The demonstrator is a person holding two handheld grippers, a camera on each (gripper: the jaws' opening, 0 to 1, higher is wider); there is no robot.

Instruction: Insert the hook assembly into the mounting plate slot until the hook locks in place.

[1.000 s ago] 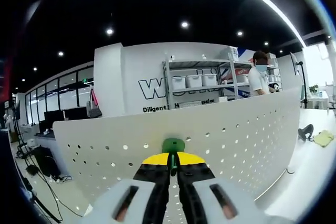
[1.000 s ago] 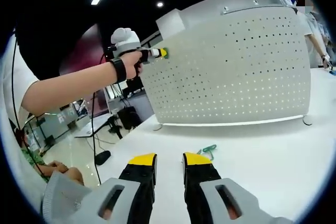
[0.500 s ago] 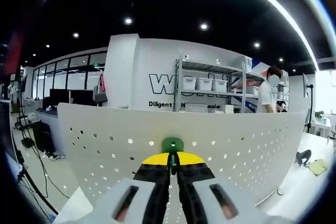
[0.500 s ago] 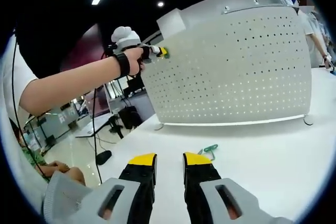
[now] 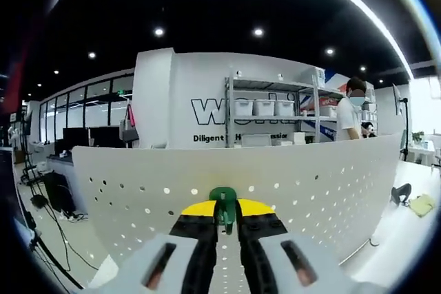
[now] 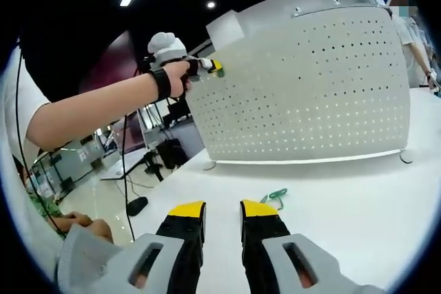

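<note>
a: where's the small green plastic hook right now?

b: pinched between the yellow-tipped jaws of the left claw, held up at the top rows of the white perforated metal mounting plate. from the right gripper view the left claw sits at the plate's upper left corner.

a: is it seated in a hole?

b: can't tell; the hook's back is hidden behind the jaws. i'd judge it's at the face but not locked.

a: so how to do this well?

b: keep the claw square to the plate, line the hook's prongs with one of the round holes, press straight in, then drop it slightly so it catches. don't twist; the freestanding plate could tip on the white tabletop.

a: and the right claw?

b: jaws spread apart, holding nothing, hovering low over the tabletop. a second green hook lies just ahead of it. it could steady the plate if needed.
</note>
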